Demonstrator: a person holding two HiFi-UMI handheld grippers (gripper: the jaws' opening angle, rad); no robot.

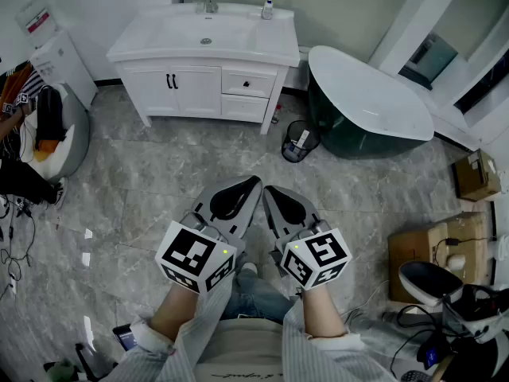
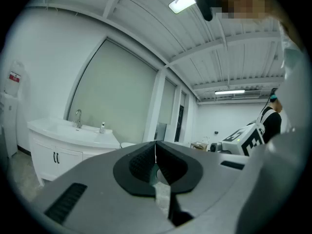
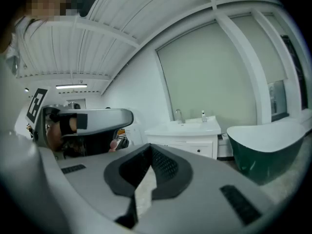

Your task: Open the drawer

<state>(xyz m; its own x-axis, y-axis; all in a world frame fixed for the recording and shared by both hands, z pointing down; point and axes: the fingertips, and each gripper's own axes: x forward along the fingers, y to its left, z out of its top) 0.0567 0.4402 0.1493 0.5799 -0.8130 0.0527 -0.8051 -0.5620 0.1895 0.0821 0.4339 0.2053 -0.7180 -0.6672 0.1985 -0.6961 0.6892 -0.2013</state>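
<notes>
The white vanity [image 1: 205, 62] stands across the room against the far wall. Its upper drawer [image 1: 248, 83] has a small dark knob, and a second drawer [image 1: 244, 107] sits below; both look closed. My left gripper [image 1: 253, 183] and right gripper [image 1: 268, 191] hover side by side over the marble floor, far from the vanity. Both are shut with nothing between the jaws. The left gripper view has its gripper [image 2: 156, 143] closed, the vanity [image 2: 53, 147] at left. The right gripper view has its gripper [image 3: 148, 147] closed, the vanity [image 3: 187, 133] ahead.
A dark green bathtub [image 1: 370, 102] with a white rim stands right of the vanity, a black waste bin [image 1: 300, 142] between them. Cardboard boxes [image 1: 475, 173] sit at the right, a chair [image 1: 56, 130] with clothes and a water dispenser [image 1: 60, 54] at the left.
</notes>
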